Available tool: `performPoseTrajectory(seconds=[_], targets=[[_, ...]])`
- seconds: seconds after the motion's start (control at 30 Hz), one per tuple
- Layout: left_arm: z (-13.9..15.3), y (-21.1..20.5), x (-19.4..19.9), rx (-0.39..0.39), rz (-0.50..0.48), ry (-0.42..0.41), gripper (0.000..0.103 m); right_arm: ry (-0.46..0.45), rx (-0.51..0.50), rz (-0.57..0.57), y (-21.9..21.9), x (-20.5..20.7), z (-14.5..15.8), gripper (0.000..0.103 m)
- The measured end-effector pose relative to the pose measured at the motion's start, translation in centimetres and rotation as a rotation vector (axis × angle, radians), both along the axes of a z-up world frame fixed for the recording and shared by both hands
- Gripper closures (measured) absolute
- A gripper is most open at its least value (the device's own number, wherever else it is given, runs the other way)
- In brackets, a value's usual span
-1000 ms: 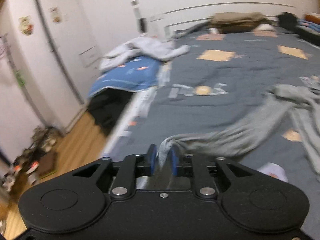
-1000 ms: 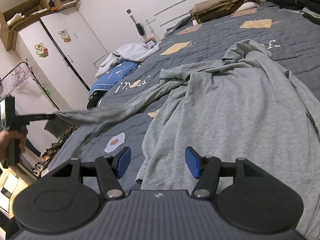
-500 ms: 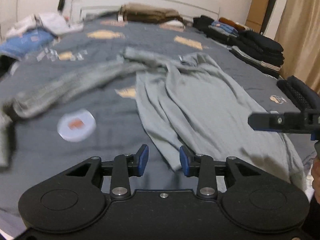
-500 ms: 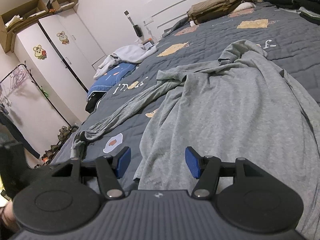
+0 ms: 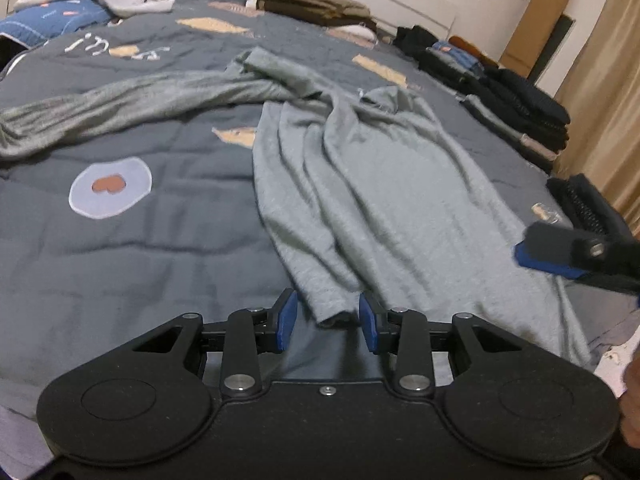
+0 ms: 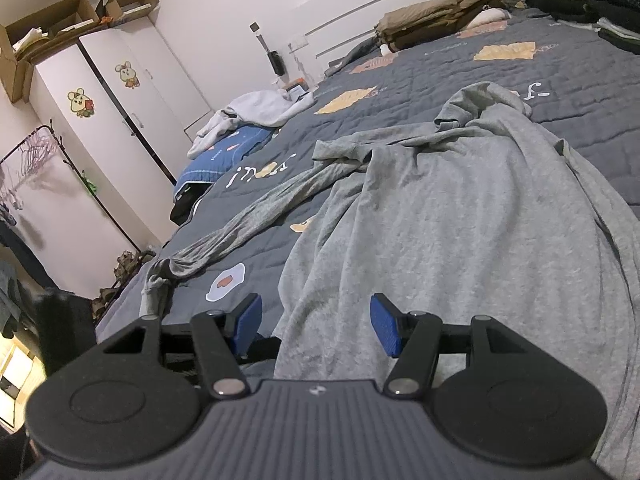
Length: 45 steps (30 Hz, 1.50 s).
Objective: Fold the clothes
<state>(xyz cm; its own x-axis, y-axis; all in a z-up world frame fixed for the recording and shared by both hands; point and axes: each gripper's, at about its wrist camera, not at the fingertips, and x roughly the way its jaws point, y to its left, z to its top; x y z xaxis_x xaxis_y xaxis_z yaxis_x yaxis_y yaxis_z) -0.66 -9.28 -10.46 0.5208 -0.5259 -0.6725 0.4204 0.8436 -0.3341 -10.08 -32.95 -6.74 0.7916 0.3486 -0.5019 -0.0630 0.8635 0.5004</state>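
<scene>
**Inspector:** State where the garment lies.

**Assessor:** A grey long-sleeved shirt [image 5: 384,184] is spread on the dark grey quilt [image 5: 120,248], collar at the far end, hem near the foot of the bed. It is not folded: the body is rumpled into lengthwise ridges. One sleeve [image 5: 132,100] runs out to the left, well away from the body, and its cuff hangs over the left bed edge in the right wrist view.

**Inspector:** And the grippers?

**Assessor:** The left gripper [image 5: 327,322] stands spread moderately wide and holds nothing. The near left corner of the hem [image 5: 332,312] lies just ahead of it, between the line of its pads. The right gripper [image 6: 316,326] is spread wider, also empty, low over the hem further right, with cloth beneath it.

**Inspector:** Why so placed?

**Assessor:** My judgement only: both tools sit at the near hem, one toward each side. That suits either pinching the hem to pull the body flat, or lifting it to carry it toward the collar. The outstretched sleeve suits a shirt laid out for folding. The frames do not settle which is intended.

**Inspector:** Anything else on the bed?

**Assessor:** Folded dark clothes [image 5: 516,96] are stacked along the far right edge, with a brown pile [image 5: 316,4] at the headboard.
</scene>
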Motion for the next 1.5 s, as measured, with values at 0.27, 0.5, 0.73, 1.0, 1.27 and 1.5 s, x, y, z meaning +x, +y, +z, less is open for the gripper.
performPoseTrajectory(seconds=[0.27,0.5,0.73,1.0,1.27,1.5], targets=[[-0.6,0.0,1.1,-0.072,0.025,0.056,0.068,-0.014,0.011,0.002,-0.3,-0.3,0.2,0.044],[-1.1,-0.3,1.6,-0.083,0.053,0.081,0.07,-0.017,0.027,-0.02,-0.9,-0.7,-0.1,0.028],[-1.1,-0.3,1.7,-0.073,0.057,0.073,0.094,-0.014,0.039,-0.04,-1.6,-0.9,-0.2,0.021],[1.0,1.7,0.7,-0.126,0.092,0.044,0.097,-0.012,0.05,-0.042,-2.0,-0.8,-0.2,0.02],[4.7,7.5,-0.7,-0.15,0.152,0.001,0.097,-0.018,0.052,-0.03,-1.7,-0.8,0.2,0.02],[6.0,13.5,-2.4,-0.091,0.222,0.0,0.098,-0.022,0.045,-0.015,-1.3,-0.8,0.6,0.02]])
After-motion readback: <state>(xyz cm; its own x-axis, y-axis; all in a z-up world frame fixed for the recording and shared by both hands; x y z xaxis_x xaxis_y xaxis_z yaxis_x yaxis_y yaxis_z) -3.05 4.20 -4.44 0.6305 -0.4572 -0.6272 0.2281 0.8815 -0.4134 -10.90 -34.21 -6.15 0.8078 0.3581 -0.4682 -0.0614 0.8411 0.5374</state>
